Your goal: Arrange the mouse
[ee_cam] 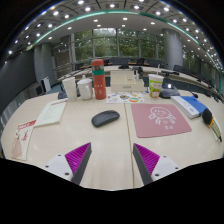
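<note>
Office worktop [100,145] – mouse [105,118] sits just left of pink mousepad [160,120], untouched; fingers [112,160] spread apart, empty – pick and placement both pending.

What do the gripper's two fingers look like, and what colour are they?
The gripper has two dark fingers that look like wedges narrowing toward their tips. Each finger wears a bright magenta pad on its inner face, marked with thin diagonal stripes. The two fingers mirror each other. No cables, labels or sleeve show in this view.
</note>
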A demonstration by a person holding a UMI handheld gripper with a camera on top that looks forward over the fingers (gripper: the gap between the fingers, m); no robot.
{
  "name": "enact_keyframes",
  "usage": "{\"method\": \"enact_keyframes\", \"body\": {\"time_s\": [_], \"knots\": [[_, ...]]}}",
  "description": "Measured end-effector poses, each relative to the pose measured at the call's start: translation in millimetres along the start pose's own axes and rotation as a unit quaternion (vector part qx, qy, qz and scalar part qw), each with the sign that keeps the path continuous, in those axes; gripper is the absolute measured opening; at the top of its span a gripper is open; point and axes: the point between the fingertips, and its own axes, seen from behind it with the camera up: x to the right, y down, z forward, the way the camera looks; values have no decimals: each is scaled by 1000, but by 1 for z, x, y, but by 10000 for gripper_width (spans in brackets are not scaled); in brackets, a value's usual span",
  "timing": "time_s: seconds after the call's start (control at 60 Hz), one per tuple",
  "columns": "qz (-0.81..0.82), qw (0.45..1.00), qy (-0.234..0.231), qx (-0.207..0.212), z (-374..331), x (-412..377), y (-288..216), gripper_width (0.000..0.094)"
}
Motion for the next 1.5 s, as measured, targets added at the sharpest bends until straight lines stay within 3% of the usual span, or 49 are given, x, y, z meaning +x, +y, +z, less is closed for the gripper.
{"method": "enact_keyframes", "body": {"time_s": [0.183, 0.283, 0.6, 0.783, 0.867, 1.033, 1.133, 1.2, 1.35, 1.5], "knots": [[-9, 1000, -2, -10, 83, -37, -24, 846], [-26, 999, 19, -14, 116, -37, -37, 847], [-25, 999, 27, -22, 173, -51, -72, 841], [-21, 999, 38, -18, 190, -58, -83, 677], [-27, 999, 37, -14, 195, -62, -87, 460], [-51, 997, 47, -15, 194, -62, -88, 369], [-47, 998, 25, -24, 191, -67, -89, 323], [-53, 998, 15, -3, 174, -68, -108, 324], [-27, 996, -14, 89, 103, -52, -203, 323], [-10, 989, -5, 144, 54, 22, -269, 322]]}}
